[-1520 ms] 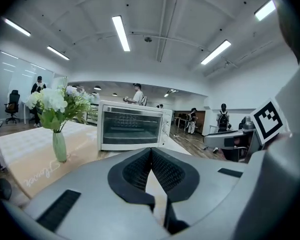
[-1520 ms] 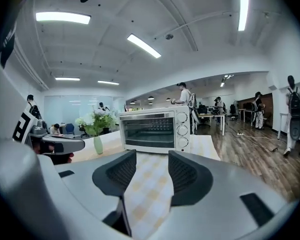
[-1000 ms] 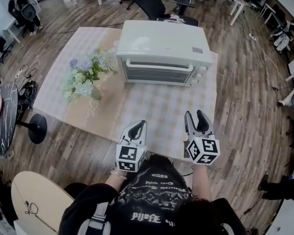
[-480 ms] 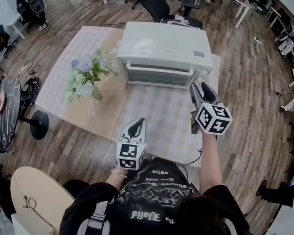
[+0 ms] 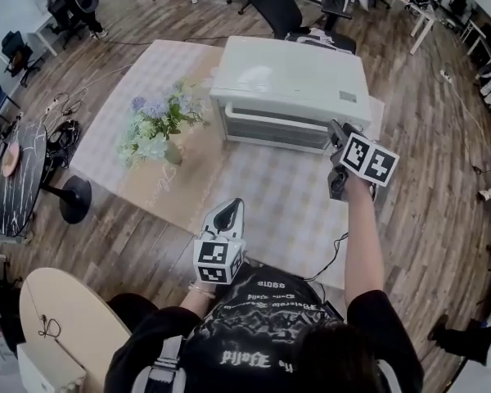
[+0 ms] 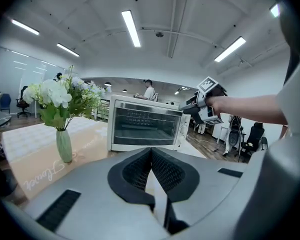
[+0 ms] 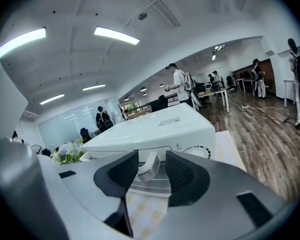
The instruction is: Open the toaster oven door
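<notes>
The right tool [image 7: 151,160] was caught mid-close, nothing pinched, oven door handle [image 7: 147,167] just ahead; left tool [image 6: 151,152] was seen clamped together.

left gripper [image 6: 151,153]: low by the torso, jaws together, empty | right arm [image 5: 362,236]: stretched forward | right gripper [image 7: 151,165]: raised, jaws apart and closing, pads pressing nothing

Tablecloth [image 5: 262,195] in front of the toaster oven [image 5: 290,88] lies bare, wide passage there; flower vase [image 5: 159,133] stands near its left side, blocking that flank.
</notes>
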`<action>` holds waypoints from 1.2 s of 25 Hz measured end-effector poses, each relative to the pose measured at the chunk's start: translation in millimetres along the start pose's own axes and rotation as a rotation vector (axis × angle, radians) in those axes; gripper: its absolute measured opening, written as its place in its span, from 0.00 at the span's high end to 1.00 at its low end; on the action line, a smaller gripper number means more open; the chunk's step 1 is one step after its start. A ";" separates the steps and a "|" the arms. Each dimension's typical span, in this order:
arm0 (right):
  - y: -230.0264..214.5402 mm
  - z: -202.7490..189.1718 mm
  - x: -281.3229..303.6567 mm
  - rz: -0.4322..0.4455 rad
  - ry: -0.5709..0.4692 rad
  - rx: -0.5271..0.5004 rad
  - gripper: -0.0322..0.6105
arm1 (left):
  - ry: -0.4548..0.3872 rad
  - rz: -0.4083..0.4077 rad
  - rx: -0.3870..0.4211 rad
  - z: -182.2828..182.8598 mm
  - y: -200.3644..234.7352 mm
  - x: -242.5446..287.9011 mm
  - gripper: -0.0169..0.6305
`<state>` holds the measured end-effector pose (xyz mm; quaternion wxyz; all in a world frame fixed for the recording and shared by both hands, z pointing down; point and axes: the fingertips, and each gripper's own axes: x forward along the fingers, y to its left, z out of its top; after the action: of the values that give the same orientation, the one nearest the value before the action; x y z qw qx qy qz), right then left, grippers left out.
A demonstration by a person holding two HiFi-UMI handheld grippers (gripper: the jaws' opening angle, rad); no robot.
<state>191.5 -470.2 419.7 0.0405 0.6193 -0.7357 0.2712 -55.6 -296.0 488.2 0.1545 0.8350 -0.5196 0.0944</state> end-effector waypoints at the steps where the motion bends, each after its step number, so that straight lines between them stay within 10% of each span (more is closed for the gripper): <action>1: -2.6 -1.1 3.2 -0.006 0.010 0.015 0.67 | 0.002 0.005 -0.001 -0.7 0.8 0.6 0.95; 12: -1.3 -5.7 19.4 0.096 0.084 0.176 0.76 | 0.024 0.037 -0.007 -8.0 6.4 2.0 0.95; 30: 8.3 -21.9 0.5 0.057 0.129 0.021 0.77 | 0.052 0.028 -0.007 -17.5 6.4 -5.9 0.95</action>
<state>177.6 -460.1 435.6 0.0735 0.5798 -0.7459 0.3194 -64.0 -287.4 503.7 0.1698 0.8244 -0.5272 0.1164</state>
